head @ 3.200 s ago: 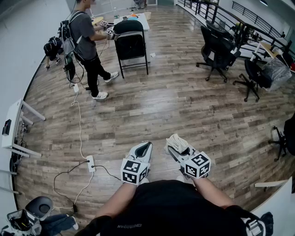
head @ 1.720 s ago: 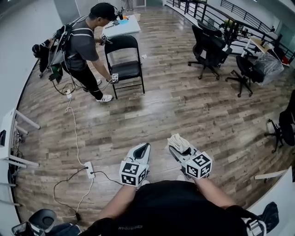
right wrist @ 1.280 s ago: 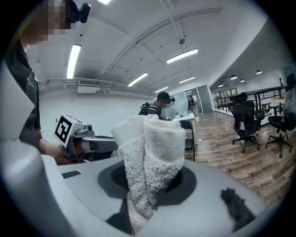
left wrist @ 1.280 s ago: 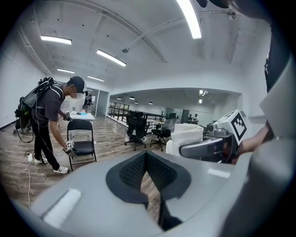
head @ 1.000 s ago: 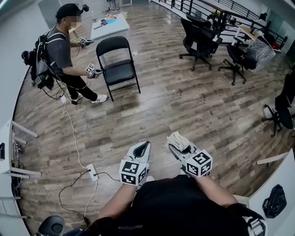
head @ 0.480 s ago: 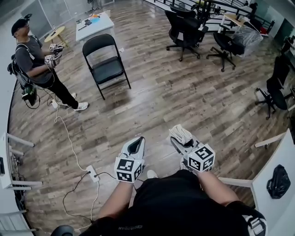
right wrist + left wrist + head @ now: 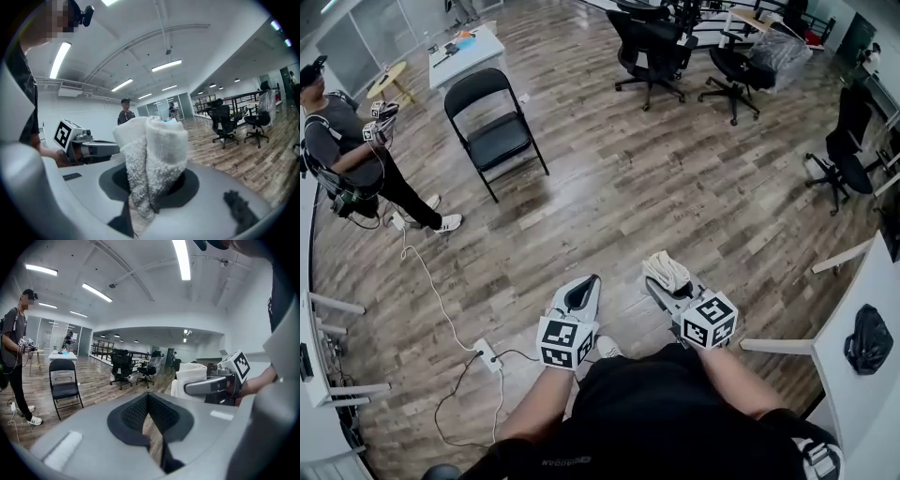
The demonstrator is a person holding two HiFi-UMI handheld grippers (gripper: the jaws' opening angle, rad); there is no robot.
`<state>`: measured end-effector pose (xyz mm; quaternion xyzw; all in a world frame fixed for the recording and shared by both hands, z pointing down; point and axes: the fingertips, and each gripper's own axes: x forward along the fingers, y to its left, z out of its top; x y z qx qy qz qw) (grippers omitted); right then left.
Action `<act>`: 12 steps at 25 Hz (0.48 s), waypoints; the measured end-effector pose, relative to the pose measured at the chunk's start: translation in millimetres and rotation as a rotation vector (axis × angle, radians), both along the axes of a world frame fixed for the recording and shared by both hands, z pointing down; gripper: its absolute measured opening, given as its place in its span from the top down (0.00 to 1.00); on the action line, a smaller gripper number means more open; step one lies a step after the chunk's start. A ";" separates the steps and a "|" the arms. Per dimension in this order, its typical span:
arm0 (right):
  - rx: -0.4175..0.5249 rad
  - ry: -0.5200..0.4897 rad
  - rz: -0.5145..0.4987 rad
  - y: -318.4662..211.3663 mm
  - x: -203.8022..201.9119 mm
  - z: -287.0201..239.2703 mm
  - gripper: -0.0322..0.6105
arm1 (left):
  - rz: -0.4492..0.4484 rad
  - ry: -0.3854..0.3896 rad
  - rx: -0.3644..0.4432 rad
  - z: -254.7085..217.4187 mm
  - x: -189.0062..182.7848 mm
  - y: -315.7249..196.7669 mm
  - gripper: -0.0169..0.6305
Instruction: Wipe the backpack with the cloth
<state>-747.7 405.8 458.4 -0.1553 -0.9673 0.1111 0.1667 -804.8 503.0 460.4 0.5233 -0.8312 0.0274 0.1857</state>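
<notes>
Cloth in your right gripper – plank floor under you

Your right gripper is clamped on the folded white cloth, which stands up out of the jaws. Your left gripper has its jaws together on nothing. The brown wood-plank floor carries a power strip and 1 black folding chair. Office chairs stand beyond, and another person is at the left. A dark bag lies on the white table at your right.

The cloth was white terry with a rough, looped pile. The left gripper had a smooth, matt grey plastic shell. Its pads were black with a fine diamond texture. The floor was wood-look plank with a low sheen.
</notes>
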 end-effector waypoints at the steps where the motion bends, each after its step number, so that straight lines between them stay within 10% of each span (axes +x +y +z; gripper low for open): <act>1: -0.002 -0.001 0.004 -2.1 3.0 0.0 0.78 | 0.006 -0.002 -0.001 -0.1 2.8 -3.0 0.96; 12: 0.008 -0.034 0.028 -55.8 66.3 -14.4 0.78 | 0.029 -0.023 0.015 -12.5 60.8 -63.0 0.96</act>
